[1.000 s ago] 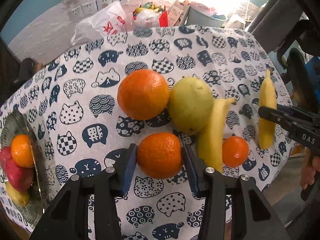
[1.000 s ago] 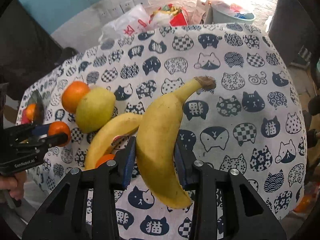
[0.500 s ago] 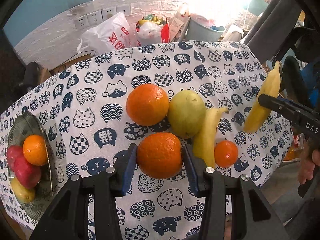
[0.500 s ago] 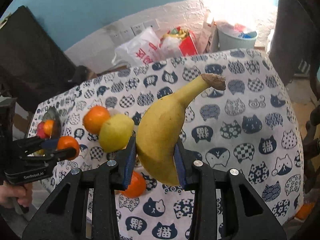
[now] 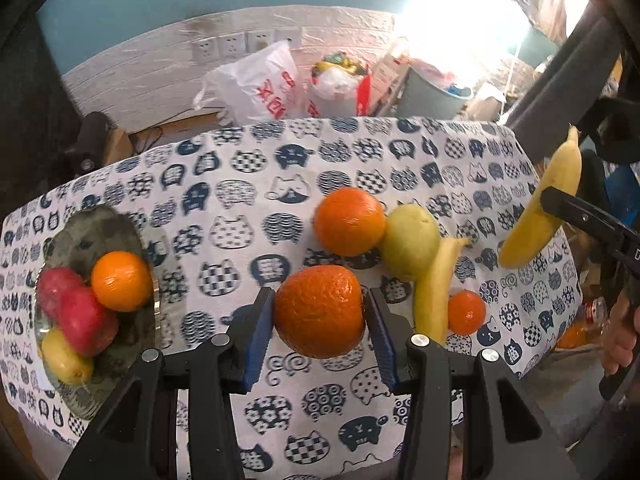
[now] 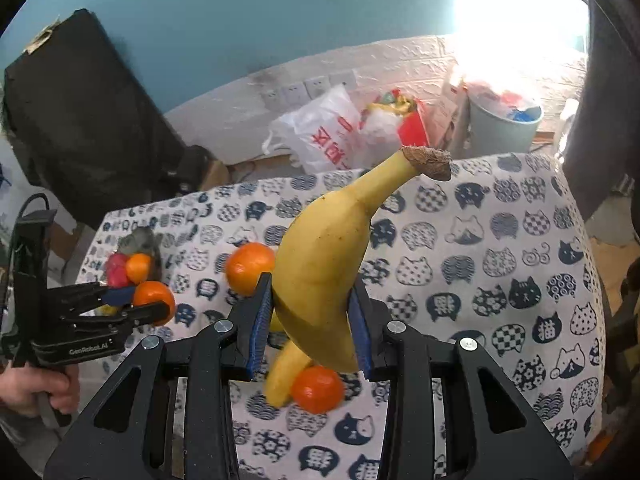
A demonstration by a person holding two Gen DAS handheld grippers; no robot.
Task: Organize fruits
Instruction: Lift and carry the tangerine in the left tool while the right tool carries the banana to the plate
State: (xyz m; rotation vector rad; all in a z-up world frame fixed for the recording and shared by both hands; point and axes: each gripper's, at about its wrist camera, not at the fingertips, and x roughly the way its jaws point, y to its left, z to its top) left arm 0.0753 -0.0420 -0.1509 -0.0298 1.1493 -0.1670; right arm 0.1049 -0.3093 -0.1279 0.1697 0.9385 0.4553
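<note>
Orange tangerine (image 5: 319, 311) clamped mid-girth in left gripper (image 5: 319, 312), off cloth; firm, round, may roll. Right gripper (image 6: 312, 312) pinches banana (image 6: 324, 276) mid-body; soft, bruises. Glass plate (image 5: 100, 224) at 9 o'clock.

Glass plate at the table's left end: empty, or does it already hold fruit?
Already holding fruit. The glass plate carries an orange, red fruit and a yellow fruit.

Daylit fisheye views, blown out at upper right.
Glare whitens the wall above the grey bin (image 6: 505, 128); edges curve and darken.
</note>
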